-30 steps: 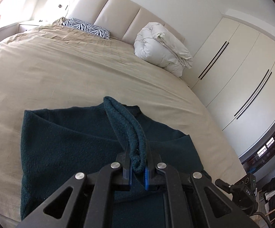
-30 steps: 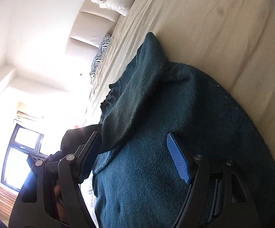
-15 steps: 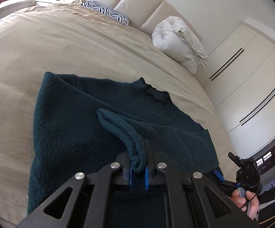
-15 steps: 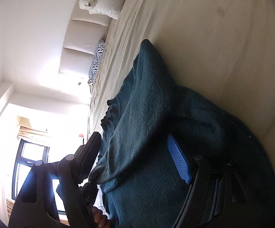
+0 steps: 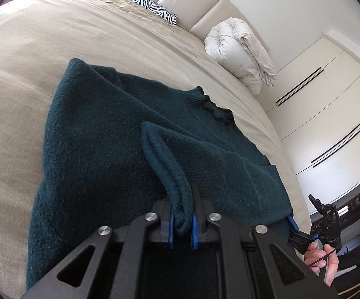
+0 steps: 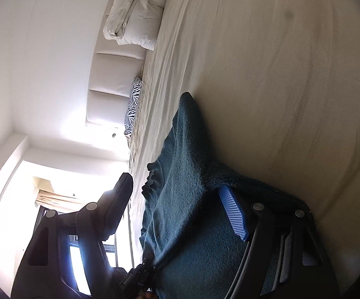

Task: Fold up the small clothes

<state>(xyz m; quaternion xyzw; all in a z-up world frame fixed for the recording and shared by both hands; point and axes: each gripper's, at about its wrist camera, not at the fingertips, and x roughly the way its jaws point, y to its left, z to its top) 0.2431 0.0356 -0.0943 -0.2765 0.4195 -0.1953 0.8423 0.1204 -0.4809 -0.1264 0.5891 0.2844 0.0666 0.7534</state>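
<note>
- On the beige bed, near its foot edge, lies the task's thing: a dark teal knitted sweater, collar toward the headboard.
- Since a second ago a doubled band of knit has been carried back from the collar area toward the hem. It stood up high over the garment then; now it lies lower and shorter across the body, and the collar trim is uncovered.
- Judgement: a fold is being drawn over the body and is not yet laid flat, as the band is still pinched and raised.
- Left gripper: fingers narrow, clamped on that doubled band.
- Right gripper: fingers wide apart with nothing between them. The blue-padded one rests against the sweater's right side, the other stands clear in the air. It has edged further along that side than before.
- The person's right hand now shows in the left view, where a second ago only the device was seen.
- Beyond the garment: a zebra-print pillow and a rolled white duvet at the headboard, with wardrobe doors alongside. All are well apart from the sweater.
</note>
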